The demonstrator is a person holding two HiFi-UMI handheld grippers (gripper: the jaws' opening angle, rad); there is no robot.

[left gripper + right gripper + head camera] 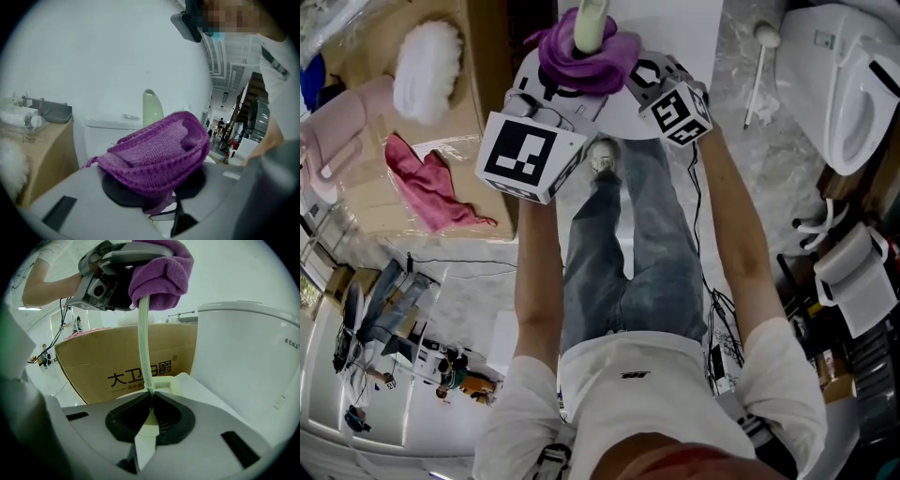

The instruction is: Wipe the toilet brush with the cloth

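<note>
A pale marbled floor (741, 178) meets a plain white wall (93, 56). 1 white toilet (853, 84) stands at the right of the head view. At the left is a brown cardboard box (483, 56), with a pink rag (431, 187) and a white fluffy bundle (427, 70) lying on it. Black cables (700, 225) cross the floor. Beyond is a brightly lit hall with stairs (253, 108).

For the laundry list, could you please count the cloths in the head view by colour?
Purple cloth: 1
Deep pink cloth: 1
Total: 2 (the pale pink item at the left edge is too unclear to count)
</note>
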